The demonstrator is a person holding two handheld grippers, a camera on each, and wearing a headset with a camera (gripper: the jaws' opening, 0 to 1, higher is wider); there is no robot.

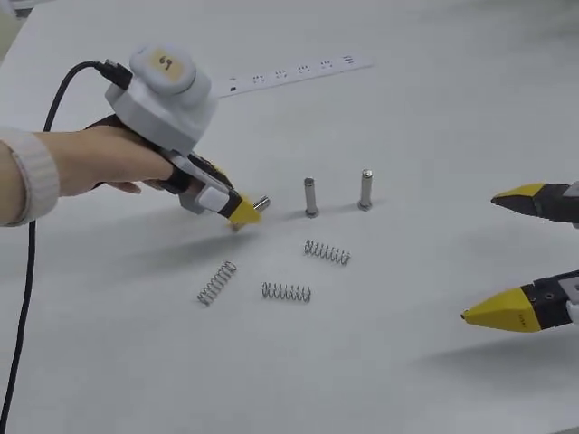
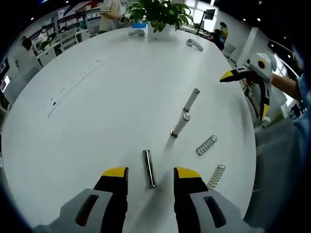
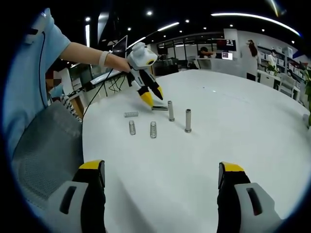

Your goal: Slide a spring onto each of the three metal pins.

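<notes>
Smooth shiny metal pin (image 2: 149,168) lies flat between the left gripper's (image 2: 151,172) parted yellow-tipped jaws; right gripper's (image 3: 161,166) jaws gape wide.

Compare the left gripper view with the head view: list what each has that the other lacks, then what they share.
Left gripper view: a potted plant in the background. Head view: a third spring and the black cable. Shared: two upright pins, the lying pin at the left gripper, two springs, the power strip, the right gripper.
</notes>
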